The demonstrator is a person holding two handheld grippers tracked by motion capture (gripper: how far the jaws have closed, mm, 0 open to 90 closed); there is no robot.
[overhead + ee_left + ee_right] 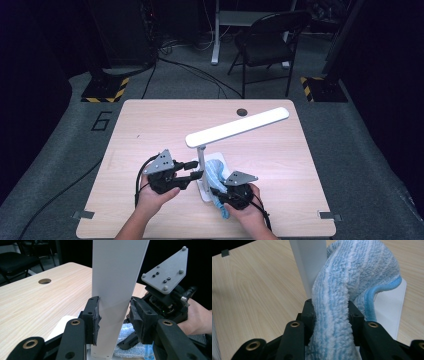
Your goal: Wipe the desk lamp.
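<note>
The lamp (235, 130) stood near the desk's (150, 125) front edge, its post (113, 290) upright between the left hand-held gripper's (113, 317) jaws; whether they clenched it I could not tell. Just right of it, the right hand-held gripper (331, 312) grasped the cloth (352, 277), draped forward against the post. The lamp's long head pointed right and away.

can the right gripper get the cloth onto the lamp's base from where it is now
Probably yes. The right gripper is shut on the cloth, which already drapes over the base beside the post, nothing between.

Dark room, grey carpet (350, 150), black folding chair (267, 37) beyond wooden table (150, 125)
</note>
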